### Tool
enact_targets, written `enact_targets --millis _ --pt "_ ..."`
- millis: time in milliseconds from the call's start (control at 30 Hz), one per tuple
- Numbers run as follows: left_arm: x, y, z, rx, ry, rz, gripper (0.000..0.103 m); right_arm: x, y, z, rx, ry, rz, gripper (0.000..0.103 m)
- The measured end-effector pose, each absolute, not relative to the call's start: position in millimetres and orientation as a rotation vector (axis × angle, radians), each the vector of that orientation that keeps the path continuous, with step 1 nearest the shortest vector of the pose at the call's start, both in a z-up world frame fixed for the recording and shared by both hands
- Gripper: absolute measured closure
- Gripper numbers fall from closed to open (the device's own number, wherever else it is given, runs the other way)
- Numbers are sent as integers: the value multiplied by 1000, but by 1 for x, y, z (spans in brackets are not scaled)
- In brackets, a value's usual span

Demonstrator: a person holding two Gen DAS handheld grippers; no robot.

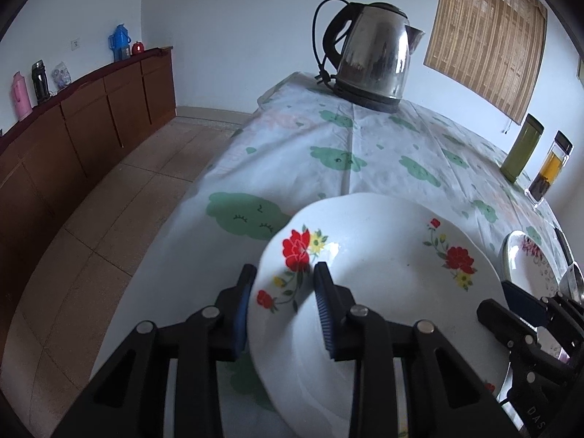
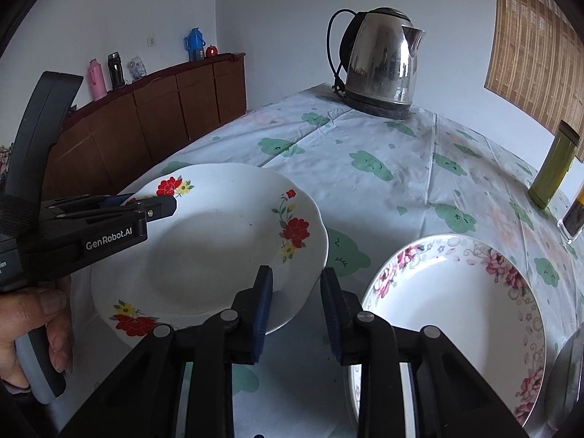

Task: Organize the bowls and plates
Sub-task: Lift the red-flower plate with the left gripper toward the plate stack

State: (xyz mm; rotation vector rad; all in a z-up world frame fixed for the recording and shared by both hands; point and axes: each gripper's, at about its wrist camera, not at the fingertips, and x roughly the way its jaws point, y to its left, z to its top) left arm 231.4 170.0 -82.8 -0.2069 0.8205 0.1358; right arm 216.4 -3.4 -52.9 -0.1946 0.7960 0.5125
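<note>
A white deep plate with red flowers (image 1: 383, 277) is held tilted above the table; my left gripper (image 1: 283, 292) is shut on its left rim, one finger under and one over. The plate also shows in the right wrist view (image 2: 219, 241), with the left gripper (image 2: 146, 204) at its far left rim. My right gripper (image 2: 295, 303) is open and empty, between the red-flower plate and a white plate with pink flowers (image 2: 456, 314) lying on the table. That pink-flower plate shows at the right in the left wrist view (image 1: 525, 259).
A steel kettle (image 2: 379, 62) stands at the table's far end. A green bottle (image 2: 553, 166) and a tea bottle (image 1: 551, 168) stand at the right edge. A metal item (image 2: 569, 372) lies at the lower right. A wooden sideboard (image 2: 164, 109) lines the left wall.
</note>
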Motion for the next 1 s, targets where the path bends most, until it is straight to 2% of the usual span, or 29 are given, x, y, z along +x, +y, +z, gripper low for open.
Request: enact_targets --millis 167,500,1000 --pt "231 168 -80 -212 801 118 73 213 -8 -47 -188 774 510 75" --pt "219 166 -62 -284 697 18 83 204 -26 -35 -176 728 491 75" --pt "211 132 -43 -239 644 -54 84 191 -64 -19 -136 680 474 76"
